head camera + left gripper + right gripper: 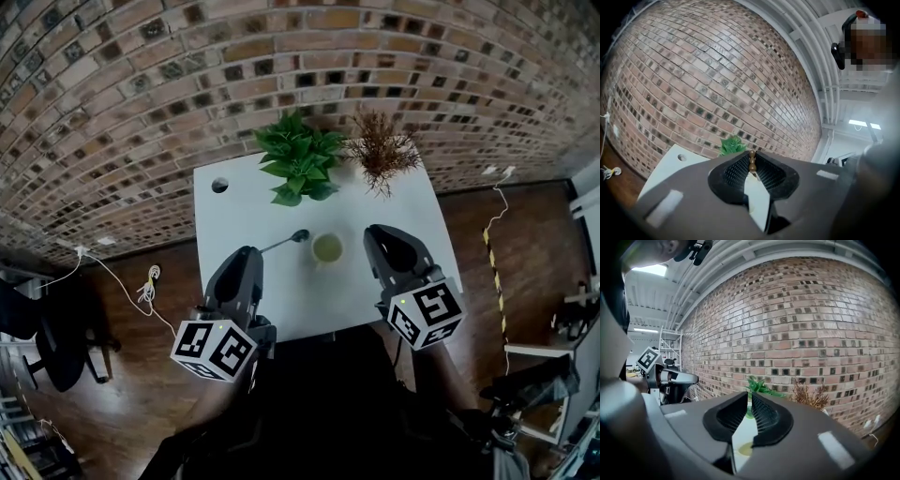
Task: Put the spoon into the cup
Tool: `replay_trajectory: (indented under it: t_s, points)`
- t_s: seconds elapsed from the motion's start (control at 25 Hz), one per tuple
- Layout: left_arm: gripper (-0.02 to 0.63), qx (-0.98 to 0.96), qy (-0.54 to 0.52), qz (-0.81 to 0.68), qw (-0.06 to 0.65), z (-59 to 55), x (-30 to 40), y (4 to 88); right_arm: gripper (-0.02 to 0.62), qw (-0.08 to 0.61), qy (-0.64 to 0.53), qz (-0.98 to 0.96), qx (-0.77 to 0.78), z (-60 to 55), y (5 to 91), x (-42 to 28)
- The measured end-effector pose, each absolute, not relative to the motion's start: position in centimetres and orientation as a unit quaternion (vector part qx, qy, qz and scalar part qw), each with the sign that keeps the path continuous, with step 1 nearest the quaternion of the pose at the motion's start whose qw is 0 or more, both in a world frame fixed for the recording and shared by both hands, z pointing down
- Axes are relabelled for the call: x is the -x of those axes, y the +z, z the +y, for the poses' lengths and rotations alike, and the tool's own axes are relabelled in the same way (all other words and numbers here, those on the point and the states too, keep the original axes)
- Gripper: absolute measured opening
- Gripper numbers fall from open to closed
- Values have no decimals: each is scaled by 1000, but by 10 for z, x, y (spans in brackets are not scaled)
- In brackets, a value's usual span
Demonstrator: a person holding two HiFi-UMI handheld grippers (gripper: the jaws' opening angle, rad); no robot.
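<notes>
The left tool [249, 255] points level and away from the body. Its jaws are pinched on the beaded handle end of a spoon [752, 161]. The right tool [377, 232] is held well to the right of it and tipped slightly down, with its jaws drawn almost together and nothing between them. Both marker cubes sit at the ends nearest the body.
</notes>
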State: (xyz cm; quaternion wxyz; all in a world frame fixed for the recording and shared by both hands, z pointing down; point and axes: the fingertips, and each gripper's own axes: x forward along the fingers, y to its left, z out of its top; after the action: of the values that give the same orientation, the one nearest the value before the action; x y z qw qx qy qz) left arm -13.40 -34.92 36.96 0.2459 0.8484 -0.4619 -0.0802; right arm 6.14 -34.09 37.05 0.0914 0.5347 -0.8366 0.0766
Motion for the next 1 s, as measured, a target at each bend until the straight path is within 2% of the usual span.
replay_trajectory:
  t_s: [0.28, 0.64, 1.0]
  points:
    - [38, -824, -98, -500, 248, -350, 131, 359, 35, 86, 86, -851, -510, -352, 379, -76]
    - [38, -804, -68, -541, 236, -334, 97, 363, 35, 68, 89, -878, -466, -361, 382, -102]
    - [38, -801, -54, -546, 239, -335, 89, 383, 35, 83, 102, -880, -456, -362, 399, -111]
